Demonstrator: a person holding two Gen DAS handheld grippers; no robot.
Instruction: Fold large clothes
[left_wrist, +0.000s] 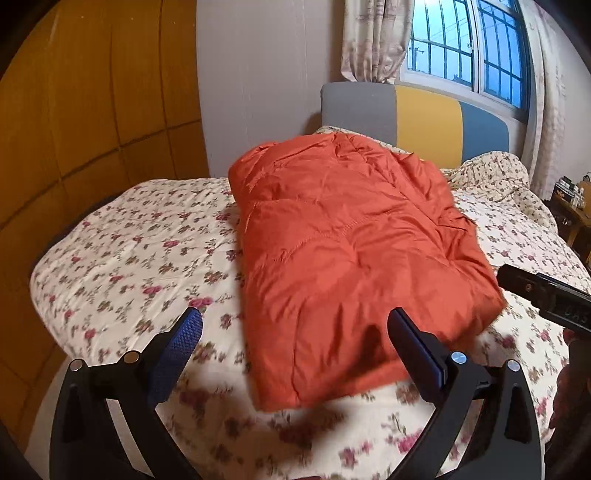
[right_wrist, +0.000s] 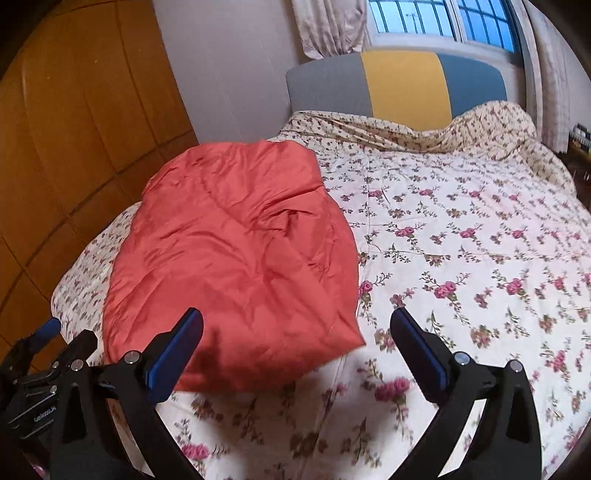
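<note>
Bed w/ floral quilt (right_wrist: 461, 229) carries 1 folded orange jacket (left_wrist: 343, 254), rumpled bedding (right_wrist: 491, 125) near headboard.

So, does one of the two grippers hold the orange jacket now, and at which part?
Nothing is held. The left gripper and the right gripper are both open above the bed, clear of the folded orange jacket.

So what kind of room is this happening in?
Almost certainly a home bedroom. A bed with a floral quilt and a padded grey, yellow and blue headboard fills the view, under a curtained window. An orange padded garment lies folded on the quilt.
</note>
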